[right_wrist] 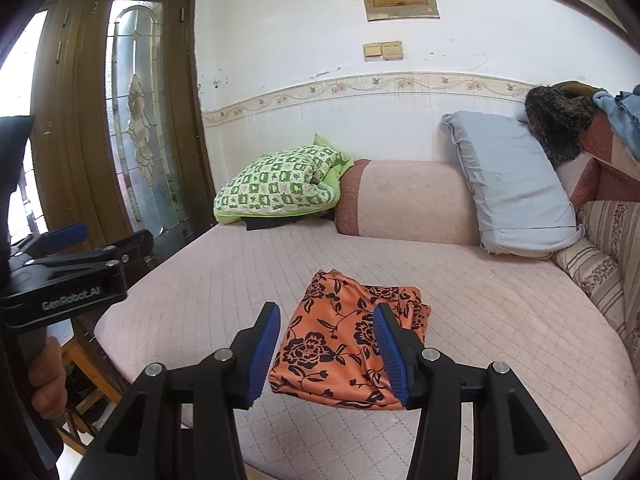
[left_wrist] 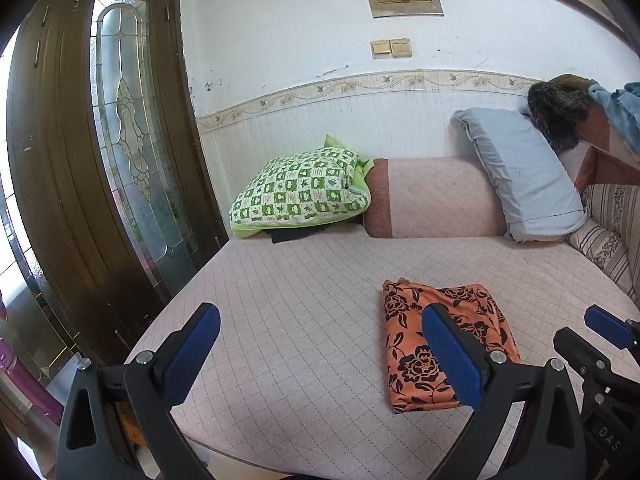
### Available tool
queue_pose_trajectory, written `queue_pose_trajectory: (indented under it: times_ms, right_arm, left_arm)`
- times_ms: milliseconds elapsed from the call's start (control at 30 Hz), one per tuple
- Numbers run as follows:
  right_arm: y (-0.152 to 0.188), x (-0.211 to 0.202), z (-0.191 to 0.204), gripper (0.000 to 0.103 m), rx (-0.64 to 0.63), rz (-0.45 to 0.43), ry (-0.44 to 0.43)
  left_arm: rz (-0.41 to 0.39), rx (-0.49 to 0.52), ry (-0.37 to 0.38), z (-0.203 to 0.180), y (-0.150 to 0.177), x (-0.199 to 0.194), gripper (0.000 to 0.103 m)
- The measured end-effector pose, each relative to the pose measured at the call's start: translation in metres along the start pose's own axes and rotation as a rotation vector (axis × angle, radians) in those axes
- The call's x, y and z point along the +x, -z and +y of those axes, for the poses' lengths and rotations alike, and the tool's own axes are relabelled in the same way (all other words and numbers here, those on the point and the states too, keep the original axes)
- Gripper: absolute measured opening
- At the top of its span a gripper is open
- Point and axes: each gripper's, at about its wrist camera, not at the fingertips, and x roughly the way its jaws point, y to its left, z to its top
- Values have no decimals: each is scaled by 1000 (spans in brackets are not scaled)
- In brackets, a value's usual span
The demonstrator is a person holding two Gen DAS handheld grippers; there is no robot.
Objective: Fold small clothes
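Observation:
An orange cloth with black flowers (left_wrist: 444, 340) lies folded into a compact rectangle on the pink quilted bed (left_wrist: 300, 300). It also shows in the right wrist view (right_wrist: 344, 344). My left gripper (left_wrist: 320, 352) is open and empty, above the bed's near edge, left of the cloth. My right gripper (right_wrist: 328, 352) is open and empty, held just short of the cloth's near edge. The right gripper also shows at the far right of the left wrist view (left_wrist: 608, 332). The left gripper shows at the left of the right wrist view (right_wrist: 72, 248).
A green checked quilt (left_wrist: 300, 192) lies at the bed's far left. A pink bolster (left_wrist: 432, 196) and a grey pillow (left_wrist: 520, 172) stand against the wall. A striped cushion (left_wrist: 612, 232) is at the right. A wooden door with glass (left_wrist: 120, 140) stands left of the bed.

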Motion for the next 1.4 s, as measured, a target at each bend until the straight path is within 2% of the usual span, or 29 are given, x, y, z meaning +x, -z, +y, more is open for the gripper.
queue_pose_trajectory:
  times_ms: [433, 1400]
  right_arm:
    - [-4, 11, -3, 52, 45, 57, 46]
    - [-4, 68, -3, 52, 74, 132, 99]
  left_arm:
    - [-8, -3, 30, -2, -3, 2, 101]
    - [50, 33, 150, -17, -10, 58, 101]
